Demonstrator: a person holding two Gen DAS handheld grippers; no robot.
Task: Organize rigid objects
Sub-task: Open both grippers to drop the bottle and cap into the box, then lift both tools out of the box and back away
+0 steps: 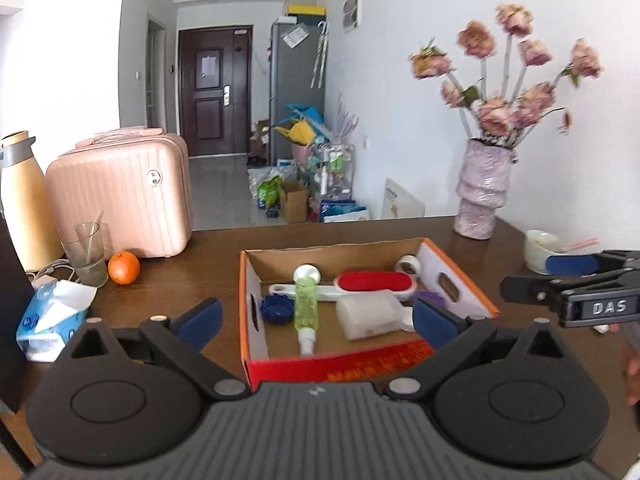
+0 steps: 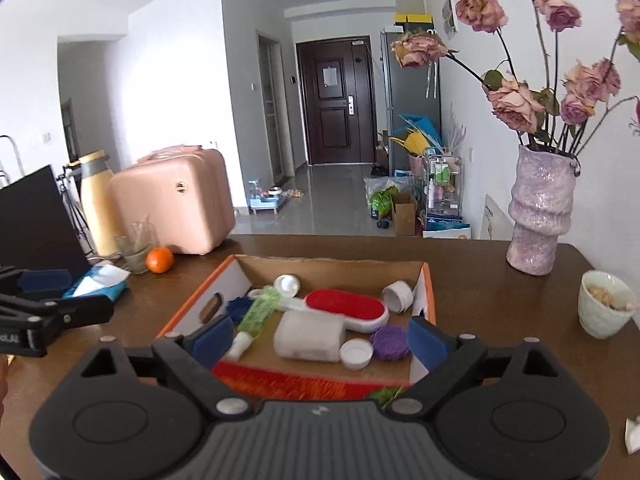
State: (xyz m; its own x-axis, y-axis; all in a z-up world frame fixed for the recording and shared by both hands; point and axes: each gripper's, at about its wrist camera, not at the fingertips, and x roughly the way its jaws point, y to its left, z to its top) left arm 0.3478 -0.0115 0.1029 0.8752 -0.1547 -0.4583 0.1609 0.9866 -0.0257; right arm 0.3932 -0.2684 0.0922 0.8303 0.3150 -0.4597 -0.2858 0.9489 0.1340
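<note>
A cardboard box (image 1: 456,272) (image 2: 428,280) with an orange rim sits on the brown table. Inside lie a green spray bottle (image 1: 306,306) (image 2: 260,312), a red-faced brush (image 1: 374,282) (image 2: 344,304), a white container (image 1: 368,316) (image 2: 308,338), a blue cap (image 1: 276,308), a purple cap (image 2: 390,342), a white cap (image 2: 355,354) and a white roll (image 1: 408,266). My left gripper (image 1: 318,320) hovers open at the box's near side, nothing between its blue pads. My right gripper (image 2: 320,340) is likewise open and empty over the near end. Each shows at the other view's edge.
Left of the box stand a pink case (image 1: 124,196), a thermos (image 1: 24,208), a glass (image 1: 86,254), an orange (image 1: 124,267) and a tissue pack (image 1: 52,320). A vase of dried roses (image 2: 540,216) and a bowl (image 2: 604,304) stand to the right.
</note>
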